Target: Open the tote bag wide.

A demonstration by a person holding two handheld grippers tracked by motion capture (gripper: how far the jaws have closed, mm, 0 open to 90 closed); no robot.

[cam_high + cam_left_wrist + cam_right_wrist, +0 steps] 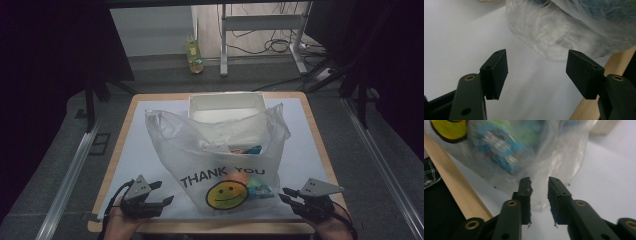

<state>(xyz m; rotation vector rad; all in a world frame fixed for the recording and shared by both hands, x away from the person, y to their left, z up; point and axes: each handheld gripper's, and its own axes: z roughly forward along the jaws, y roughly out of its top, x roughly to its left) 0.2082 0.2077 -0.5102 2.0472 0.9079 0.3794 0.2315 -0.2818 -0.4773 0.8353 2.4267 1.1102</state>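
From my high view the room is dim: the corners and both sides fall off into near black, while the white sheet on the table [150, 150] catches a soft, even light from above. The plastic bag [220, 150] shows mild sheen, no hard glare, and casts only a faint shadow. That picture is grainy and a little soft.

My left gripper view is brighter; the black pads [496, 72] are sharp, the bag behind them blurry, a pale shadow below.

My right gripper view is smeared: the bag's blue and yellow print [499, 147] is streaked and out of focus.
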